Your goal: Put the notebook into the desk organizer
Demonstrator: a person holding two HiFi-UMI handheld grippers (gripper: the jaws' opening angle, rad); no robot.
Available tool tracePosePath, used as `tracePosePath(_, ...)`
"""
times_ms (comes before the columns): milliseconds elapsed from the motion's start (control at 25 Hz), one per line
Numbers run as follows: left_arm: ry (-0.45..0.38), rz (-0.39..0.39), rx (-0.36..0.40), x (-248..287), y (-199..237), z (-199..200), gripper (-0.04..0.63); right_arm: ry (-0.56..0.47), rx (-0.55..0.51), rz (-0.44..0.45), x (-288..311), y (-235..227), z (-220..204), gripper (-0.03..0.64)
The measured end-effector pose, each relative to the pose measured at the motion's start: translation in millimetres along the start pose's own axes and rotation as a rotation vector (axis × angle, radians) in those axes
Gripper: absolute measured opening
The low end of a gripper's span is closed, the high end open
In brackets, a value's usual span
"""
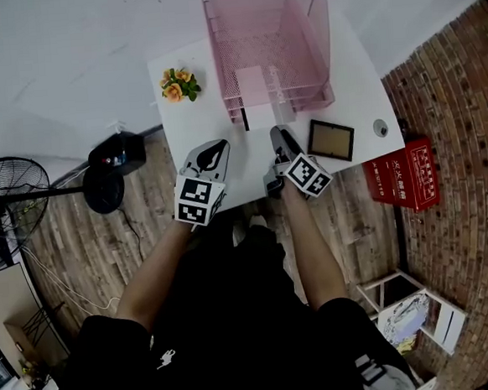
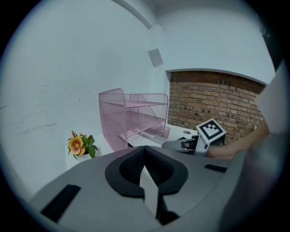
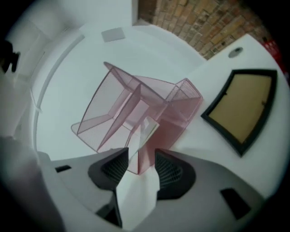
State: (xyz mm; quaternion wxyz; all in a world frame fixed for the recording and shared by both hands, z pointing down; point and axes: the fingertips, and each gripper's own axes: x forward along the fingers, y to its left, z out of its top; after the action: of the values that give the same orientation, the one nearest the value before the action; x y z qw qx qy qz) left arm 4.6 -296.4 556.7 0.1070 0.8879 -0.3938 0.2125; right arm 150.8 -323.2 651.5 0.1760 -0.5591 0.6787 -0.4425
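Small white table (image 1: 190, 128) pushed up against a plain white wall, wood floor underneath, a brick wall off to the right, plus a fan (image 1: 7, 198) and a red box (image 1: 400, 174) sitting on the floor. The pink mesh desk organizer (image 1: 216, 53) stands at the table's far edge, a bit right of the middle, with its open front toward the person. It's a tiered one, and the notebook (image 1: 258, 106) is lying flat in the bottom tray, with its near end poking out over the front lip. From the left gripper view you can see the notebook (image 2: 146, 134) down low in there, dark edge facing out. The right gripper (image 1: 279, 133) sits on the table just in front of the organizer, and its own view shows the right gripper (image 3: 140, 154) spread wide, pads not pressing on anything, the notebook's corner (image 3: 146, 129) just past the tips. The left gripper (image 1: 214, 150) is near the table's front edge, left of the other one. Its tips are pressed together with nothing in them (image 2: 144, 149). There's also a little pot of orange flowers (image 1: 180, 84) by the far left corner, a black picture frame (image 1: 331, 139) lying flat toward the right edge, and a small round thing (image 1: 380, 127) right at that edge, too small to tell what it is.
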Motion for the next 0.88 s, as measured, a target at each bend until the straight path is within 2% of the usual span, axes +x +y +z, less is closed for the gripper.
tracePosePath(120,-0.007,0.003,-0.001,-0.3,-2.3,1.9,0.003,0.042,-0.196,-0.023,-3.3,8.2,-3.2,0.166)
tracePosePath(280,-0.015,-0.007,-0.007,-3.6,-5.4,5.0,0.003,0.065,-0.365,-0.043,-3.6,19.2,-4.9,0.166)
tracePosePath(480,-0.017,-0.027,-0.014,-4.1,-8.9,7.8,0.003,0.081,-0.632,-0.107,-1.7,27.9,-4.4,0.169)
tracePosePath(600,-0.017,-0.016,-0.017,-4.7,-6.4,6.2,0.003,0.093,-0.708,-0.130,1.4,27.3,-7.8,0.186)
tracePosePath(880,-0.013,0.004,-0.021,-3.1,6.2,4.8,0.003,0.096,-0.772,-0.161,11.8,27.8,-8.8,0.193)
